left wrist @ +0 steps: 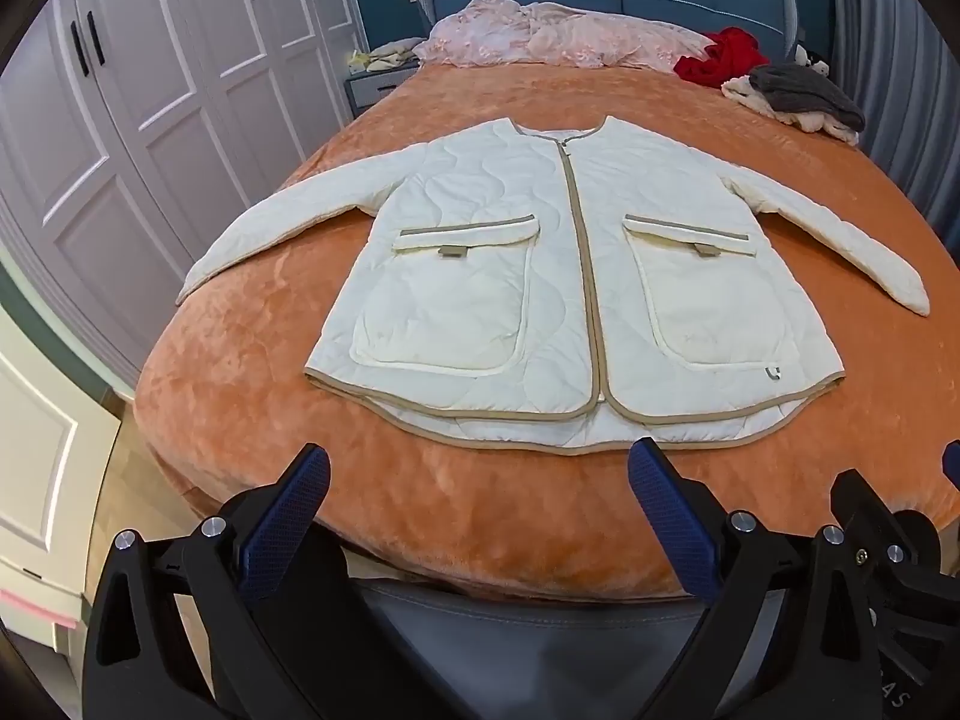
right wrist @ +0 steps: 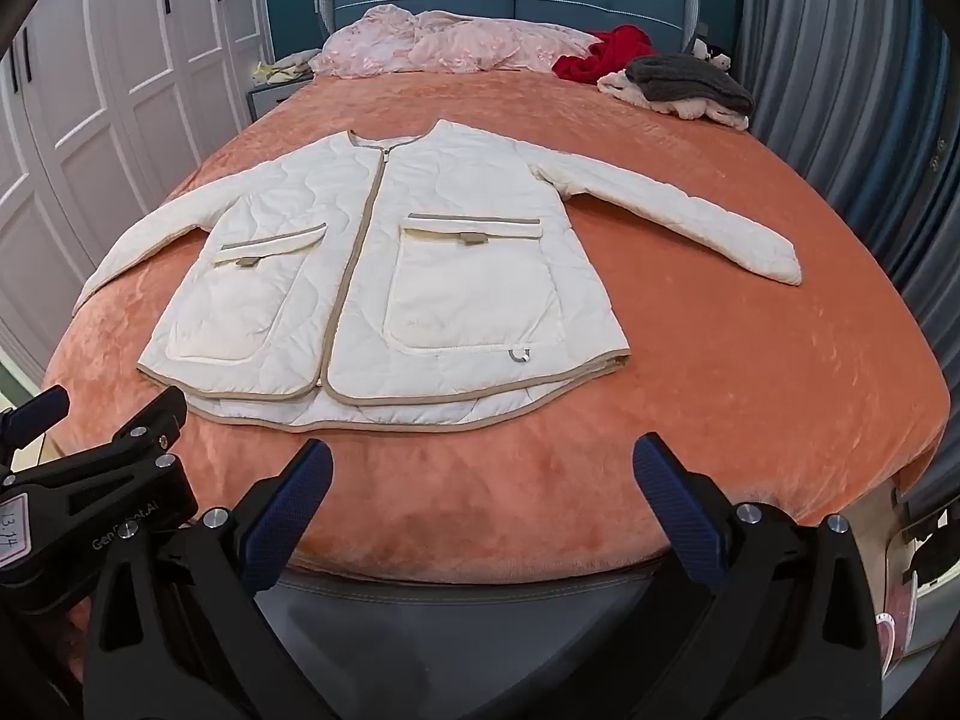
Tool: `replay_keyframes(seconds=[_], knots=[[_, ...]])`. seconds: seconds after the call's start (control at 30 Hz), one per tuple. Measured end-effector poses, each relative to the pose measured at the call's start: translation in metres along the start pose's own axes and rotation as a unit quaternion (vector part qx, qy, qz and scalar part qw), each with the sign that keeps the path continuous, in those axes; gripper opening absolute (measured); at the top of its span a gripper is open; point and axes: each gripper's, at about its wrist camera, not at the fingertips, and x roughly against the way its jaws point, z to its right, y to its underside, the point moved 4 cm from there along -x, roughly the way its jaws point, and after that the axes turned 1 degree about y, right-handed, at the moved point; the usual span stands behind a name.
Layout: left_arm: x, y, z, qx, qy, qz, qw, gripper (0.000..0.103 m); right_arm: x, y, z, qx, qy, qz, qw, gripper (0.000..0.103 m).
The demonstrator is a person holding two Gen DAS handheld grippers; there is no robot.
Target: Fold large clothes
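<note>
While both grippers' jaws gape wide, the jacket (left wrist: 570, 276) lies flat, clothes pile (left wrist: 792, 93) well behind.

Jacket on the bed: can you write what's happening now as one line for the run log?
stage: before first fold | jacket: flat, zipped, sleeves spread on bed | left claw: open, empty | right claw: open, empty

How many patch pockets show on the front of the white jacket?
2. One pocket sits on the left panel of the jacket as pictured, the other pocket on the right panel, either side of the zip. None seem hidden.
</note>
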Motion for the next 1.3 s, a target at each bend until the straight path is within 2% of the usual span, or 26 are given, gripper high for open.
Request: replay_keyframes(seconds=[0.67,1.1,1.3], knots=[[0.0054,-0.0008,-0.0011,-0.004,-0.006,0.014,0.9999,0.096,0.0012,-0.0014,-0.0023,0.0,0.003,0.002,1.0,0.098],[0.0023,-0.0014,-0.0046,0.006,0.003,-0.001,1.0,0.096,0.0012,-0.0011,-0.0017,0.001,0.001,0.003,1.0,0.098],[0.0036,-0.0017,-0.002,-0.001,-0.001,0.008,1.0,0.095,0.007,-0.0038,-0.0007,0.006,0.006,0.027,1.0,0.098]])
